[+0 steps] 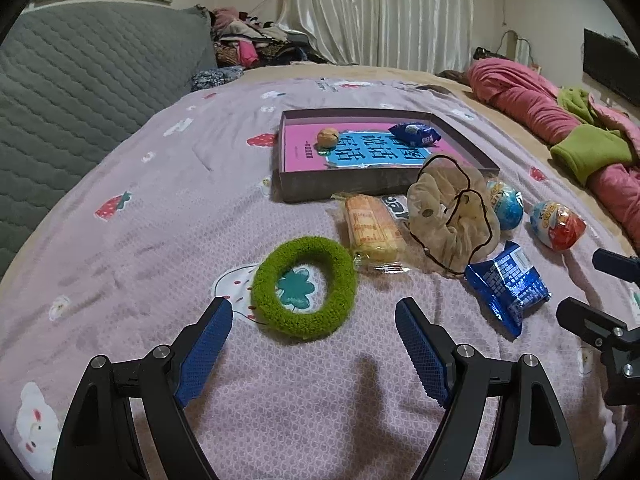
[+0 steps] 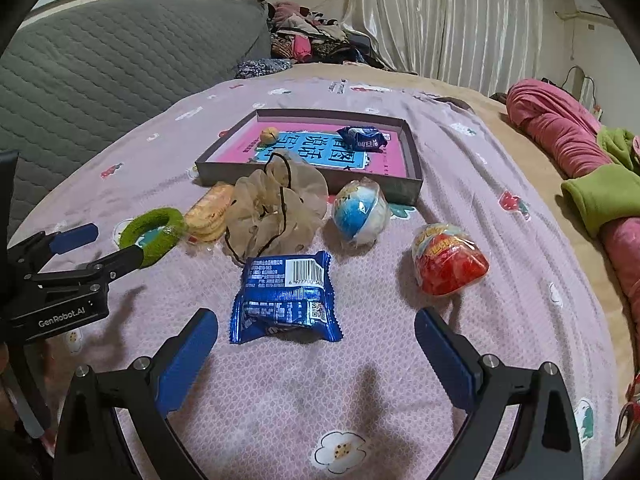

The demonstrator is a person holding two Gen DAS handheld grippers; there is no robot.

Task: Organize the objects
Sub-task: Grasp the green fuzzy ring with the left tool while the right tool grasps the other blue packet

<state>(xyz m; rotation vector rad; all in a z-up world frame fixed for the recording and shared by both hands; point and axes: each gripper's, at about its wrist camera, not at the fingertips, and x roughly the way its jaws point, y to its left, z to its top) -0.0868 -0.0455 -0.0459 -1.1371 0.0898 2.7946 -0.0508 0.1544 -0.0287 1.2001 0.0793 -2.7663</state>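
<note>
Left tool [image 1: 314, 336]: lower centre of the left wrist view; blue pads spread wide, nothing between them, above the bedspread.
Right tool [image 2: 316, 340]: lower centre of the right wrist view; pads spread, pinching nothing.
Green ring [image 1: 304, 288]: fuzzy loop flat on the bed, just ahead of the left tool's fingertips, centre frame.
Blue packet [image 2: 286, 298]: foil snack pack with the barcode up, just ahead of the right tool and between its finger lines.
Wafer pack [image 1: 372, 230]: clear-wrapped biscuits, right of the ring and touching or nearly touching it.
Beige scrunchie [image 1: 452, 216]: gauzy, with a dark cord, behind the blue packet and leaning against the box wall.
Blue egg [image 2: 360, 214]: wrapped toy egg, right of the scrunchie.
Red egg [image 2: 448, 264]: wrapped toy egg, right of centre, apart from the rest.
Box [image 1: 380, 184]: shallow dark tray in the upper centre, pink and blue liner; holds a small round nut-like item [image 1: 328, 136] and a second blue packet [image 1: 416, 133].
Step in hand: approach; each tool lined up on its own item, nothing gripped yet.
Next move calls for: lowering until the pads straddle ring and packet, closing, then carrying them over the box wall; the thin foil probably needs a low, flat pinch.
</note>
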